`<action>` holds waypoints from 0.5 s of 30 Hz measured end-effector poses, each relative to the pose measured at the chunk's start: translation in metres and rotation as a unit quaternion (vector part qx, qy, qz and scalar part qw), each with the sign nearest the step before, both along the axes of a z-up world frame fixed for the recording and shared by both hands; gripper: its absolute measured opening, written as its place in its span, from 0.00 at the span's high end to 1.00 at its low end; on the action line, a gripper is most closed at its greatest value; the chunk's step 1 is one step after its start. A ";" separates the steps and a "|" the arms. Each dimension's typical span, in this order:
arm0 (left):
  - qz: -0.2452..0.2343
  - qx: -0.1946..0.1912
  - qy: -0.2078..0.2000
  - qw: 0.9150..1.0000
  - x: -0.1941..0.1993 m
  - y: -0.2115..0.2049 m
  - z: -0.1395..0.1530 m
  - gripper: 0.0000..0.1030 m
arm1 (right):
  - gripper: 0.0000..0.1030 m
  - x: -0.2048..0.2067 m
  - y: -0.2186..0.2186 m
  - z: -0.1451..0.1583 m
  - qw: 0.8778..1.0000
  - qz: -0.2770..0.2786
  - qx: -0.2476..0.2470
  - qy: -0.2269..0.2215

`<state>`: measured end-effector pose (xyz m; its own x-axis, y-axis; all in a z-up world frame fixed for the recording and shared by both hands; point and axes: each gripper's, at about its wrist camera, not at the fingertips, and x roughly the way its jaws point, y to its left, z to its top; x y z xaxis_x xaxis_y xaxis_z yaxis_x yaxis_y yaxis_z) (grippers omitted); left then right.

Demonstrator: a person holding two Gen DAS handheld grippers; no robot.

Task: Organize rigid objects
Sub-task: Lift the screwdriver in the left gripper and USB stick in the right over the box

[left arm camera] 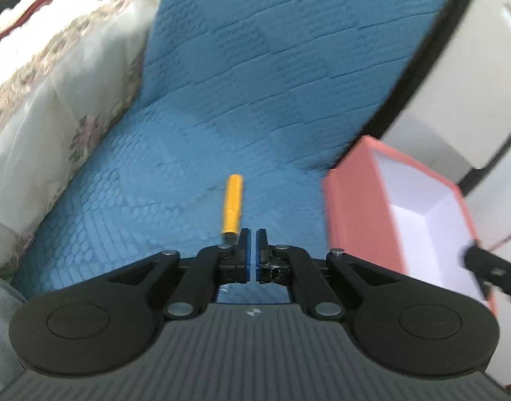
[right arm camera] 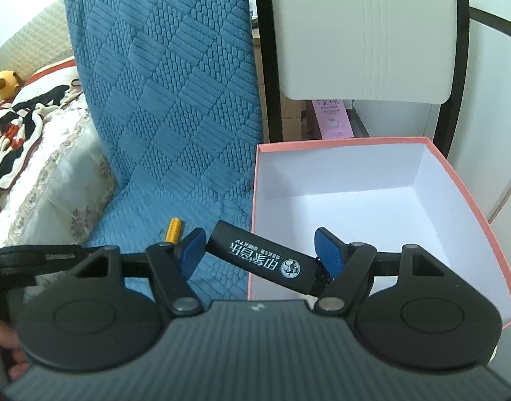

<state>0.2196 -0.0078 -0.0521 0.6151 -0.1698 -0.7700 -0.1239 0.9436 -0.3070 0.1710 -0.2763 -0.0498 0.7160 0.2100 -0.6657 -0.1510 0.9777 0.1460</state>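
left wrist view: my left gripper (left arm camera: 252, 239) is pinched nearly closed on nothing, over the blue quilted cover (left arm camera: 195, 173); a yellow cylinder (left arm camera: 233, 204) lies just ahead; the pink box (left arm camera: 359, 207) sits to its right; right wrist view: my right gripper (right arm camera: 263, 245) clamps a black printed case (right arm camera: 265, 260) across the pink box's (right arm camera: 339, 142) near left rim.
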 end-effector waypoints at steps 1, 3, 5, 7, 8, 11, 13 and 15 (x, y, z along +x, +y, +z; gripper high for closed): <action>0.003 0.000 0.005 1.000 0.003 0.003 -0.007 0.99 | 0.28 0.000 0.001 -0.002 1.000 0.001 -0.001 0.001; 0.009 -0.005 0.008 1.000 0.014 0.009 -0.020 0.99 | 0.28 0.000 0.002 -0.005 1.000 0.003 -0.002 0.004; 0.013 0.001 0.016 1.000 0.027 0.011 -0.032 0.98 | 0.28 0.001 0.004 -0.007 1.000 0.006 -0.004 0.007; 0.009 0.003 0.019 1.000 0.040 0.009 -0.043 0.93 | 0.28 0.002 0.004 -0.010 1.000 0.008 -0.008 0.009; 0.008 0.005 0.019 1.000 0.045 0.008 -0.048 0.86 | 0.28 0.003 0.004 -0.011 1.000 0.010 -0.010 0.010; 0.009 0.020 0.033 0.999 0.066 0.004 -0.068 0.76 | 0.28 0.006 0.004 -0.013 1.000 0.011 -0.014 0.015; 0.005 0.026 0.033 0.999 0.074 0.002 -0.076 0.74 | 0.28 0.009 0.002 -0.014 1.000 0.011 -0.018 0.018; -0.001 0.036 0.039 0.999 0.082 0.000 -0.084 0.71 | 0.28 0.011 -0.002 -0.014 1.000 0.010 -0.024 0.018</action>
